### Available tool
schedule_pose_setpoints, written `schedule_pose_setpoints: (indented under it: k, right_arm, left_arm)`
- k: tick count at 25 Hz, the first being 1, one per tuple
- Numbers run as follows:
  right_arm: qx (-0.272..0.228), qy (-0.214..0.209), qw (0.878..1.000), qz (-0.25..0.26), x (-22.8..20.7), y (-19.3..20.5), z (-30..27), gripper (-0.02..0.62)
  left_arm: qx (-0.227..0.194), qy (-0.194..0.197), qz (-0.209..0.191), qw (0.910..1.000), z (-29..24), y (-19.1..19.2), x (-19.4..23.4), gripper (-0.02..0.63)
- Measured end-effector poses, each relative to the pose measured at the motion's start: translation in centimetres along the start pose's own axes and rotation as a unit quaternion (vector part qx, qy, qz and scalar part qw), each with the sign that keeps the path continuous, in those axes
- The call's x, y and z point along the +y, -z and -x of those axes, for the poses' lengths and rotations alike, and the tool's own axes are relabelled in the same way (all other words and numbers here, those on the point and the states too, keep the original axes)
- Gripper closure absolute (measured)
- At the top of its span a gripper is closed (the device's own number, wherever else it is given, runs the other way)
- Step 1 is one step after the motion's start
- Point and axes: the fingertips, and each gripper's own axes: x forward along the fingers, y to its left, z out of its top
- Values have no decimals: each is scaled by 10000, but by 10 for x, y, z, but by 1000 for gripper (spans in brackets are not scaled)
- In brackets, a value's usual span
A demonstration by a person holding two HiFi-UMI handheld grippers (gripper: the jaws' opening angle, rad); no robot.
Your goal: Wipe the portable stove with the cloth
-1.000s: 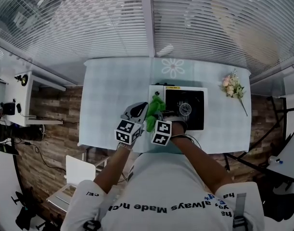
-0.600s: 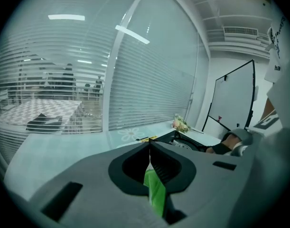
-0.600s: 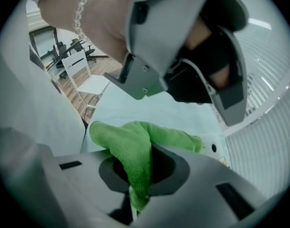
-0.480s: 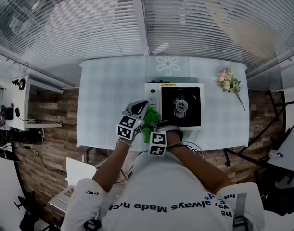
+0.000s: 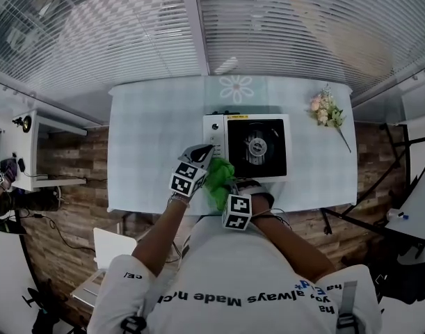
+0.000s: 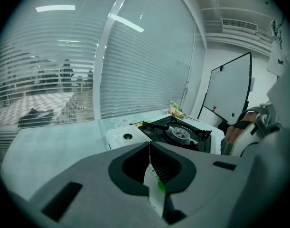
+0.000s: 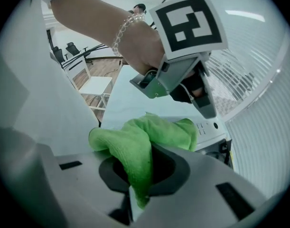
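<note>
**Green cloth clamped by the stove's near corner**

The cloth [image 7: 128, 144] is bright green, nubby microfibre, bunched into soft folds. The fingers of the right gripper [image 7: 145, 152] are clamped on it, just off the near left corner of the portable stove [image 5: 257, 147]. The stove is a white box with a black top and a round metal burner. Its yellow label is too small to read. The fingers of the left gripper [image 6: 149, 144] are pressed together above the pale checked worktop [image 5: 153, 145]

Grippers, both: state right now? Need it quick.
Left gripper: closed, pinching a white tag with a green edge, apparently the cloth's label.
Right gripper: closed on the green cloth.
</note>
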Motion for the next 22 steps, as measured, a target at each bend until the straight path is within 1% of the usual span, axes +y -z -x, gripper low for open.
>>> schedule_pose_setpoints:
  k: [6, 11, 16, 22]
  right_arm:
    - [174, 102, 9994, -290, -6, 31, 12, 569]
    - [240, 116, 9989, -376, -11, 43, 21, 569]
    - [353, 104, 9978, -558, -13, 61, 27, 569]
    - [486, 263, 9949, -850, -31, 84, 33, 569]
  left_arm:
    - [183, 82, -9, 9998, -10, 12, -4, 594]
    - [325, 131, -82, 9994, -18, 16, -8, 594]
    - [464, 126, -262, 9985, -23, 22, -11, 594]
    - [558, 204, -225, 9980, -27, 28, -16, 595]
